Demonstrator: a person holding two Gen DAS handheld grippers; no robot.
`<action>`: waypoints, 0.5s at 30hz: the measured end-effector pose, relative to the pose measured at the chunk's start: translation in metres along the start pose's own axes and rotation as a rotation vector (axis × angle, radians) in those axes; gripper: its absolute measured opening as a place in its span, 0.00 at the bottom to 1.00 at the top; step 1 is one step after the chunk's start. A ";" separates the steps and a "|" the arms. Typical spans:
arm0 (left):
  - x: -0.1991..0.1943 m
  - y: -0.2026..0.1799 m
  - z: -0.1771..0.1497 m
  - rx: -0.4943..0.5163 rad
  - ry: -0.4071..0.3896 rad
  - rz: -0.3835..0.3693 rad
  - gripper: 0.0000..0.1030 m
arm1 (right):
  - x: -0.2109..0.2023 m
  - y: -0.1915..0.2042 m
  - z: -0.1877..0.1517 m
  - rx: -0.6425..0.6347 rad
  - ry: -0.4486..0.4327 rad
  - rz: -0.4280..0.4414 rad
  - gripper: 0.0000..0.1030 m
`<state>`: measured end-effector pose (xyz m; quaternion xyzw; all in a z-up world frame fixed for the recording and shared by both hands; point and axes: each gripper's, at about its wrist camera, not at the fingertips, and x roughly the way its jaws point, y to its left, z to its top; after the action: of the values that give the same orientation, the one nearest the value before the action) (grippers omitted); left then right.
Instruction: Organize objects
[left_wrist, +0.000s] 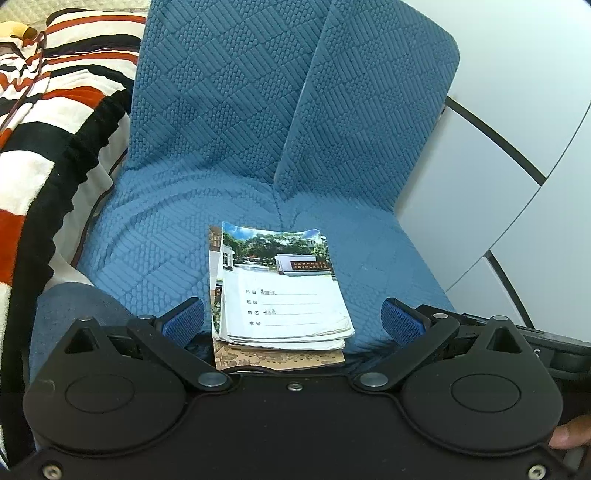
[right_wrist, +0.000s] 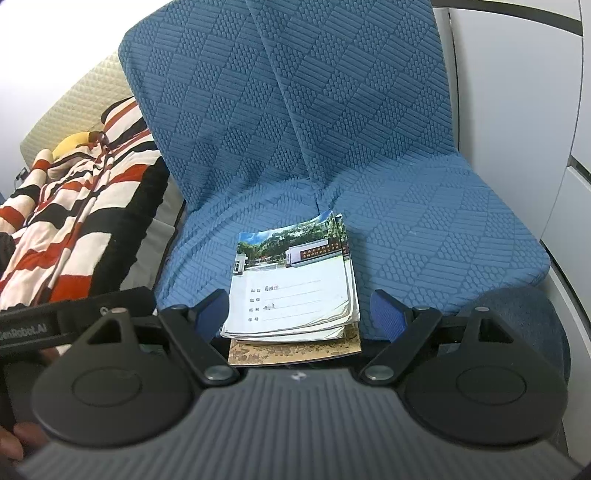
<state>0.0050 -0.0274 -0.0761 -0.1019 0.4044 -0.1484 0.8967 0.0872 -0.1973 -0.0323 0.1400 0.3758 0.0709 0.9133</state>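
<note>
a: where do we find the stack of notebooks (left_wrist: 280, 295)?

b: it lies flat on the seat of the blue chair (left_wrist: 166, 229), near the front edge, below the crease where the quilted back meets the seat. the top notebook (right_wrist: 295, 280) has a photo of trees and a white building on its upper part and lined fields with some handwriting lower down. its corners curl a little.

a: and under it?

b: several thin white booklets, and at the very bottom a brown patterned book (right_wrist: 295, 350) that sticks out toward us.

a: how do we see the left gripper (left_wrist: 291, 321)?

b: its jaws are spread wide, one blue pad on each side of the stack. the pads do not press on the paper; we see seat fabric between each pad and the stack's edges.

a: the right gripper (right_wrist: 295, 314)?

b: the same: spread apart, straddling the stack, nothing pinched. its left pad sits just beside the stack's edge; we cannot tell if it touches.

a: anything else near?

b: a striped blanket (left_wrist: 44, 110) in red, black and white lies left of the chair, and white cabinet panels (left_wrist: 517, 129) stand to the right.
</note>
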 end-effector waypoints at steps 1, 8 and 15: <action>0.001 0.001 0.000 -0.003 0.004 0.001 0.99 | 0.000 0.000 0.000 -0.003 0.002 0.000 0.83; 0.002 0.001 0.000 -0.006 0.010 0.002 0.99 | 0.003 0.001 0.000 -0.009 0.013 -0.001 0.83; 0.000 0.001 0.000 -0.006 0.008 0.010 0.99 | 0.003 0.000 0.001 -0.012 0.014 -0.001 0.83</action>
<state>0.0054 -0.0264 -0.0766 -0.1020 0.4089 -0.1431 0.8955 0.0897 -0.1967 -0.0334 0.1340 0.3820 0.0739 0.9114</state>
